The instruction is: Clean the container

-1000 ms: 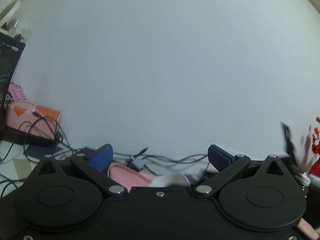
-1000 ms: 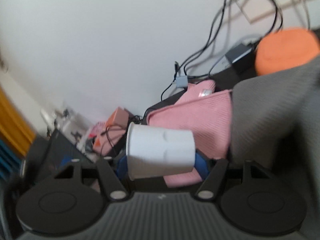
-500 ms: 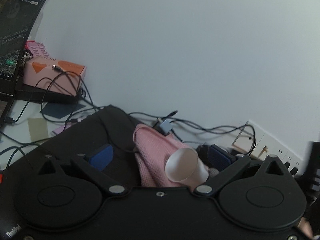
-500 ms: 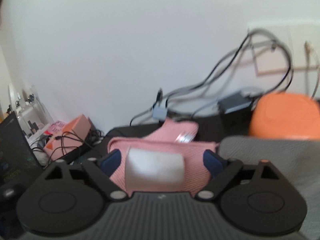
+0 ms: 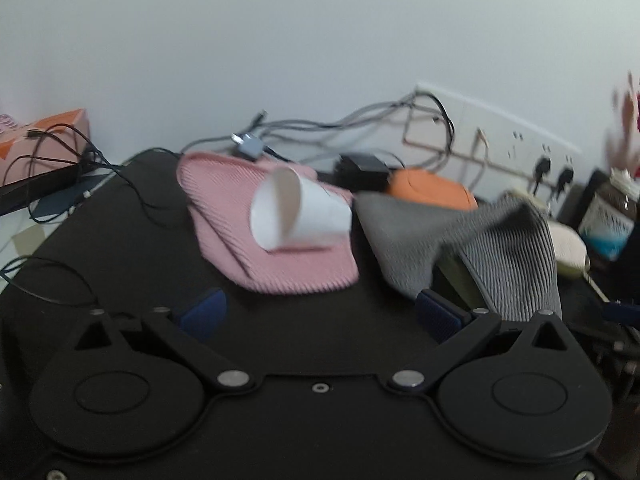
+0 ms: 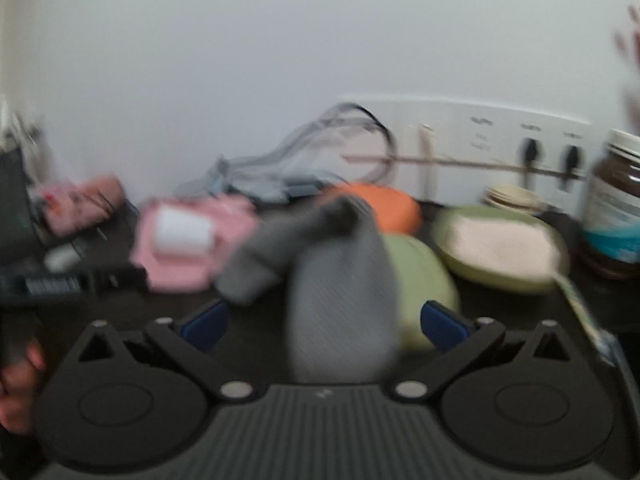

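The right claw (image 6: 324, 322) had just been opening and stood wide, nothing pinched; a grey cloth (image 6: 340, 280) draped between its fingers. The left claw (image 5: 320, 314) gaped empty. Upper centre, the paper cup (image 5: 296, 216) lay tipped on a pink cloth (image 5: 280, 264).

- white paper cup (image 5: 298, 210), plain, no print
- pink ribbed knit cloth (image 5: 276, 240), fine diagonal ribs
- grey ribbed knit cloth (image 5: 500, 248), lighter stripes on darker grey
- orange rounded lid or bowl (image 5: 432, 192), solid colour
- pale green bowl (image 6: 500, 248), pinkish-beige inside
- black table surface (image 5: 120, 248), plain
- dark blue finger pads (image 5: 202, 312) on black gripper bodies
- pink box with orange triangles (image 5: 40, 140)
- brown jar (image 6: 618, 200), white and teal label
- white wall (image 5: 320, 40); grey and black cables (image 5: 340, 128)
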A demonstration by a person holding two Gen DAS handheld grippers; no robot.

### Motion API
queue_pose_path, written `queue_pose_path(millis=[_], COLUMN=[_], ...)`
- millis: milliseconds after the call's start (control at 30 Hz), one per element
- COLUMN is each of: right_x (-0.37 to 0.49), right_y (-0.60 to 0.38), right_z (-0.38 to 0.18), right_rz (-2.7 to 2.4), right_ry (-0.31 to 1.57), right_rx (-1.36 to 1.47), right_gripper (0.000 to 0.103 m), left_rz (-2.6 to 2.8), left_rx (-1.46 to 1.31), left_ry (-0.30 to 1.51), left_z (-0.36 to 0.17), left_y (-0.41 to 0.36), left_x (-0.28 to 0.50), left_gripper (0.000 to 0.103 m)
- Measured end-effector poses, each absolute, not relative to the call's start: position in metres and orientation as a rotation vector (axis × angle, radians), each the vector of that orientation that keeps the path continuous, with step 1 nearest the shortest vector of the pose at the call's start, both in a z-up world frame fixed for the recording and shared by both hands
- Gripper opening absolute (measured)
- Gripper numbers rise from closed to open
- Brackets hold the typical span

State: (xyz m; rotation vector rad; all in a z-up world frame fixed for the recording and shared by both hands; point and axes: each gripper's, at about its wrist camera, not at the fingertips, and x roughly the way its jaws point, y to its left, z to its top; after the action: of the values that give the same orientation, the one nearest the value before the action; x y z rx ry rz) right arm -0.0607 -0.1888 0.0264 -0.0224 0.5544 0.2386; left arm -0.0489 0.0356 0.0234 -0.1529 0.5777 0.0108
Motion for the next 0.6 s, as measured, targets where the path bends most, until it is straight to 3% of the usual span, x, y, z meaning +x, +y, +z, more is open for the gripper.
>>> queue_pose_path(millis=[233, 600], right_x=[-0.050, -0.005], right_y=[-0.186, -0.156], right_z=[-0.005, -0.008], right_rz=[0.167, 0.211], right_ry=[0.692, 0.704], right_rx=[-0.068, -0.075], right_gripper=[0.102, 0.102], left_rz=[0.015, 0.059], left_rx=[-0.046, -0.016], left_ry=[0.640, 0.700], left_z=[0.007, -0.003], left_y=[0.022, 0.025], left_x=[-0.040, -0.028], left_gripper=[0.103, 0.103])
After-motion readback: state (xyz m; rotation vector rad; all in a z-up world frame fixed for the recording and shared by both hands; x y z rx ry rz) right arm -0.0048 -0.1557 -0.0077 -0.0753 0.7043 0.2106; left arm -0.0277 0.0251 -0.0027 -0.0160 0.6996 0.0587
